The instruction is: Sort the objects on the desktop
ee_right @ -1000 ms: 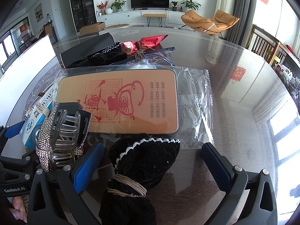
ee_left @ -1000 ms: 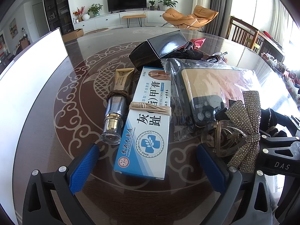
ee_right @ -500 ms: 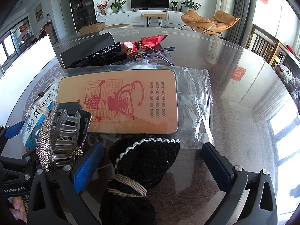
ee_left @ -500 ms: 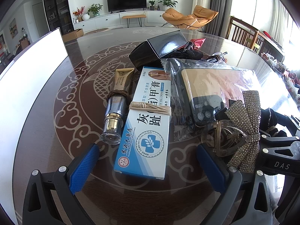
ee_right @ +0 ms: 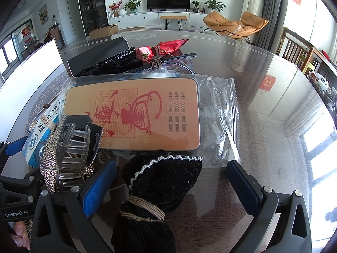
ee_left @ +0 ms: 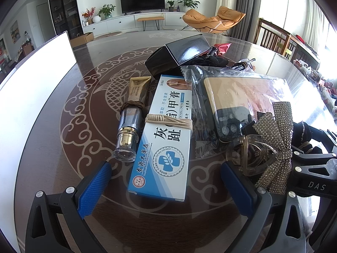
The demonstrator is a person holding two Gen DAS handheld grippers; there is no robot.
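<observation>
The surface (ee_left: 63, 97), dark with a pale fish-and-cloud pattern, carries a tight cluster of things still unsorted, so by my reading the task is at its start. I take the bagged orange card (ee_right: 134, 111), the largest piece, as the landmark; it lies flat in a clear wrapper with its long axis across the right wrist view.

To the left of the card, just beside its wrapper, lies the blue-and-white cream box (ee_left: 166, 135), bound with a pale cord. Its long axis runs nearly straight away from the left hand-held gripper (ee_left: 166, 181), and its near end sits between that gripper's two blue pads, which stand wide apart and grasp nothing. Left of the box, parallel to it and touching or nearly so, is the gold tube with a clear cap (ee_left: 130, 124).

On the near side of the card lies the black velvet pouch (ee_right: 160, 189), tied with a tan band. It runs lengthwise between the spread, empty pads of the right hand-held gripper (ee_right: 170, 181), its frilled mouth towards the card.

At the card's near-left corner sits the rhinestone hair claw (ee_right: 65, 147), between the two grippers.

So each hand has its own thing dead ahead: the left is nearer the box, the right nearer the pouch. Either would likely need only to close across the short width.
</observation>
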